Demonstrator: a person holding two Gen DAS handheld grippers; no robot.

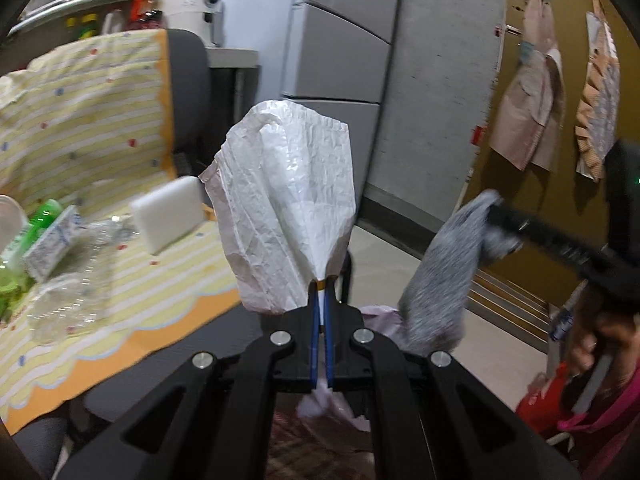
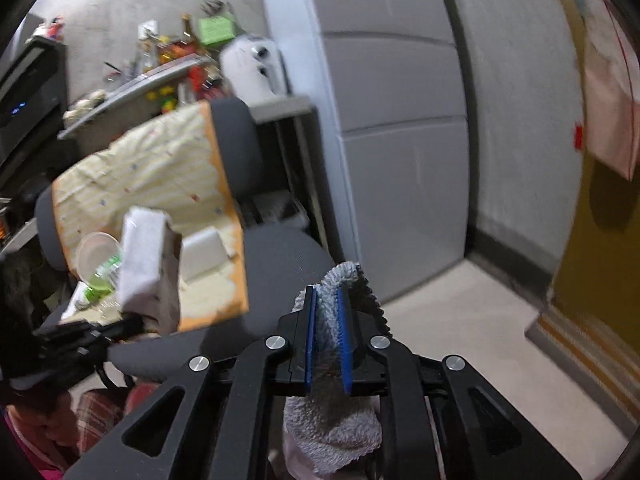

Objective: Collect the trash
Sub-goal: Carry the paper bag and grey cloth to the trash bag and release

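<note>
While blur smears the room, left claw (image 1: 321, 280) pinches bag (image 1: 280, 208), right claw (image 2: 328, 300) cloth (image 2: 332, 428).

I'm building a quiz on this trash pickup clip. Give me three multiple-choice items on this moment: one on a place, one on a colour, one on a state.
1. Where does the white foam block lie?
A. on the floor
B. on the striped yellow cloth
C. in a drawer

2. What colour are the pads of the left gripper?
A. blue
B. red
C. green

3. What is the right gripper doing?
A. hanging open
B. shut on nothing
C. shut on a grey towel

Answers: 1 B, the block rests on the cloth; 2 A, blue strips clamp the white plastic bag; 3 C, towel fabric fills the gap between the fingers.
</note>
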